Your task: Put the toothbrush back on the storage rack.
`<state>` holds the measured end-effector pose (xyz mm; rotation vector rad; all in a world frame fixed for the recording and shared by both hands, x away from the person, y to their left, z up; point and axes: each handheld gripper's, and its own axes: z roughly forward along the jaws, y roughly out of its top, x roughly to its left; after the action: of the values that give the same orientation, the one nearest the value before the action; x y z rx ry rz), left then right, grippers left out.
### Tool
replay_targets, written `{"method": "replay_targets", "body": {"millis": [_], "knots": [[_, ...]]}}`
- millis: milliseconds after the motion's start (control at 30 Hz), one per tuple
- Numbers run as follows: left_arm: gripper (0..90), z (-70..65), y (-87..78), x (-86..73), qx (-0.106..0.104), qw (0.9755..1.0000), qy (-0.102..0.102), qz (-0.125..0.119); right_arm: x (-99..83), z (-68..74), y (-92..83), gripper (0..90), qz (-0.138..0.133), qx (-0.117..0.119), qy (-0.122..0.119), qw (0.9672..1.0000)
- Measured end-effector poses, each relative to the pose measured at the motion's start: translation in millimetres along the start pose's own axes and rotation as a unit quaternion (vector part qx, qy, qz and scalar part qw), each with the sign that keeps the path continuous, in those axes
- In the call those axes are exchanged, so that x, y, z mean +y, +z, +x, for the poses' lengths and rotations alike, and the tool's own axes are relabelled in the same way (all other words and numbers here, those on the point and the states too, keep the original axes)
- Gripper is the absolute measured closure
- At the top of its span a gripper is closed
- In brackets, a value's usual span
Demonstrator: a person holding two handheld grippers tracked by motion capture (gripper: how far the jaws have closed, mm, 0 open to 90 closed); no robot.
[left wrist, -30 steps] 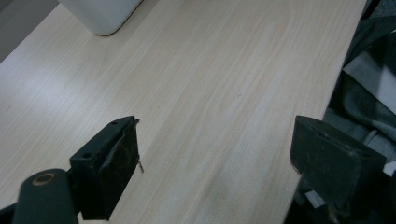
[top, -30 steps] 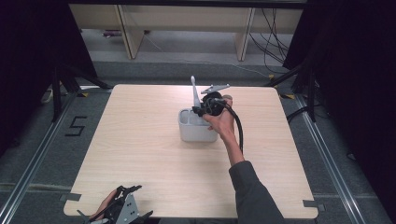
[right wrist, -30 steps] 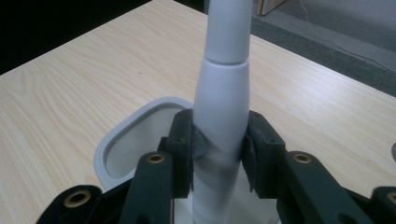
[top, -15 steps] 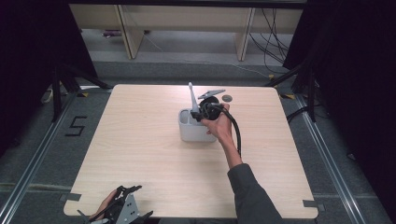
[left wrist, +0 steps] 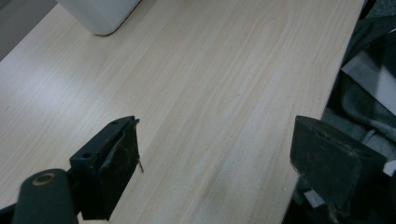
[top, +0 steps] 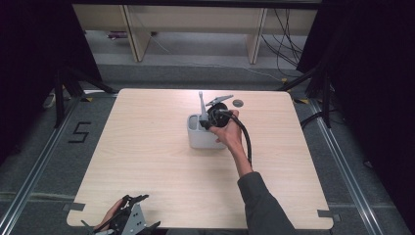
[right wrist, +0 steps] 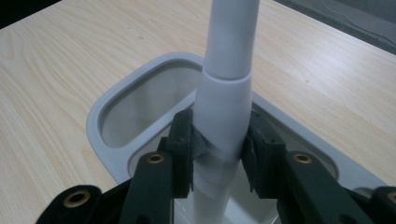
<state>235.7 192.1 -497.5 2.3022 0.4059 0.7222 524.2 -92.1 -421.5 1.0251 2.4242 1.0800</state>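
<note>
A big light wood tabletop sits on grey floor, mostly bare. The white holder stands mid-frame. The right gripper jaws squeeze the white handle above it. The left gripper, bottom left edge, gapes wide.

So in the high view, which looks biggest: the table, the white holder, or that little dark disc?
Largest to smallest:
1. table
2. white holder
3. dark disc, though it lies farther from the camera, which shrinks it slightly.
</note>
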Motion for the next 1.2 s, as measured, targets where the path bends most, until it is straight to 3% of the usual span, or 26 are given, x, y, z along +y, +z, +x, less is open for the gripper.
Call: {"method": "replay_targets", "body": {"millis": [233, 267, 333, 400, 467, 767, 800, 967, 1133, 1200], "knots": [[15.1, 0.1, -0.3, -0.1, -0.003, 1.0000, 0.003, 0.001, 1.1, 1.6, 0.6, 67.0, 0.009, 0.006, 0.008, 0.9999], [15.0, -0.4, 0.1, -0.2, -0.003, 1.0000, -0.001, -0.002, 1.1, 0.1, 1.3, 66.9, 0.011, 0.002, -0.006, 0.9999], [15.1, -0.5, 0.1, -0.2, -0.004, 1.0000, 0.002, 0.002, 1.5, 2.1, 0.8, 66.9, 0.014, 0.005, 0.018, 0.9997], [15.0, -0.5, -0.1, -0.2, -0.005, 1.0000, 0.004, 0.004, 1.8, 2.2, 0.0, 66.8, 0.016, -0.001, 0.023, 0.9996], [15.0, -0.4, 0.1, -0.3, -0.006, 1.0000, 0.001, 0.002, 1.9, -0.5, 1.7, 66.8, 0.009, 0.003, 0.007, 0.9999], [15.0, -0.5, 0.1, -0.5, -0.008, 1.0000, 0.004, 0.003, 2.3, -2.0, 2.7, 66.6, 0.010, 0.001, 0.002, 1.0000], [15.0, -0.3, -0.1, -0.3, -0.010, 0.9999, 0.003, 0.004, 2.5, -1.0, 1.6, 66.4, 0.013, -0.001, 0.013, 0.9998], [15.0, -0.1, -0.4, -0.2, -0.008, 0.9999, 0.006, 0.006, 1.3, -2.3, 4.6, 65.9, 0.000, -0.008, 0.004, 1.0000], [15.0, -0.3, -0.1, -0.4, -0.009, 0.9999, 0.004, 0.004, 1.2, -3.3, 5.7, 65.8, 0.001, 0.001, 0.002, 1.0000], [15.1, -0.3, -0.1, -0.3, -0.008, 0.9999, 0.004, 0.005, 1.1, -0.6, 4.8, 65.3, 0.010, -0.005, 0.024, 0.9997]]}}
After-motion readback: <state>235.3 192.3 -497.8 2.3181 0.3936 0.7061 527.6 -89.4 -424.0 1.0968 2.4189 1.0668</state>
